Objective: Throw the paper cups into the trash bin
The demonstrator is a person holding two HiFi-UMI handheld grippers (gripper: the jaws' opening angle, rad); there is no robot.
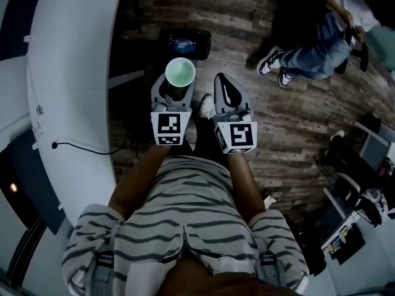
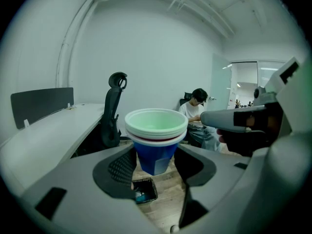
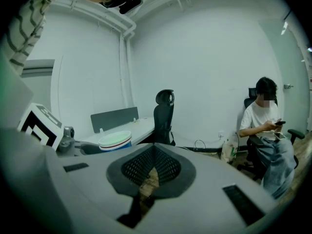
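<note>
A stack of paper cups, blue outside with white rims and a pale green inside, stands upright between the jaws of my left gripper, which is shut on the blue cup wall. The left gripper's pads press on both sides of the stack. On the wooden floor, beyond and below the cups, sits the black trash bin with its opening showing under the stack. My right gripper is just right of the left one, shut with nothing in it. The cups also show at its left.
A long white curved desk runs along the left, with a black office chair beside it. A person sits on a chair at the far right, legs stretched over the floor. A black cable crosses the desk edge.
</note>
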